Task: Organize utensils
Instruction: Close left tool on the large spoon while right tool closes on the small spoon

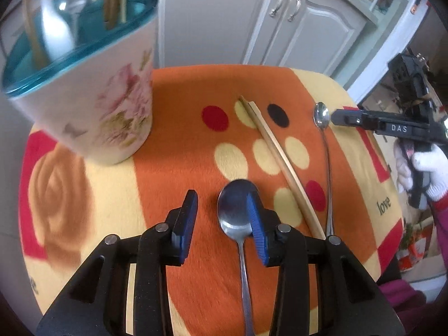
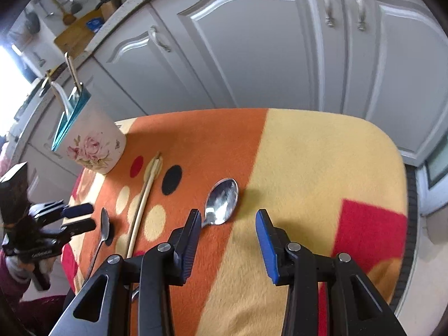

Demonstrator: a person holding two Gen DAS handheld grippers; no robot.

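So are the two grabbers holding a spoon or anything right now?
No, nothing is held. The left gripper and right gripper are both open, with the spoons and chopsticks lying on the blanket.

Both tools angled down, L tool (image 1: 222, 212) & R tool (image 2: 228, 235) agape (empty).

A blanket (image 2: 308, 168) in orange and pale yellow, with red, cream and black dots, a red block and the word "love", covers the table. Behind it stand grey cabinet doors (image 2: 252, 47) with metal handles (image 2: 327, 8). Far left in the right wrist view, a wooden board (image 2: 75, 33) lies on the counter (image 2: 120, 19).
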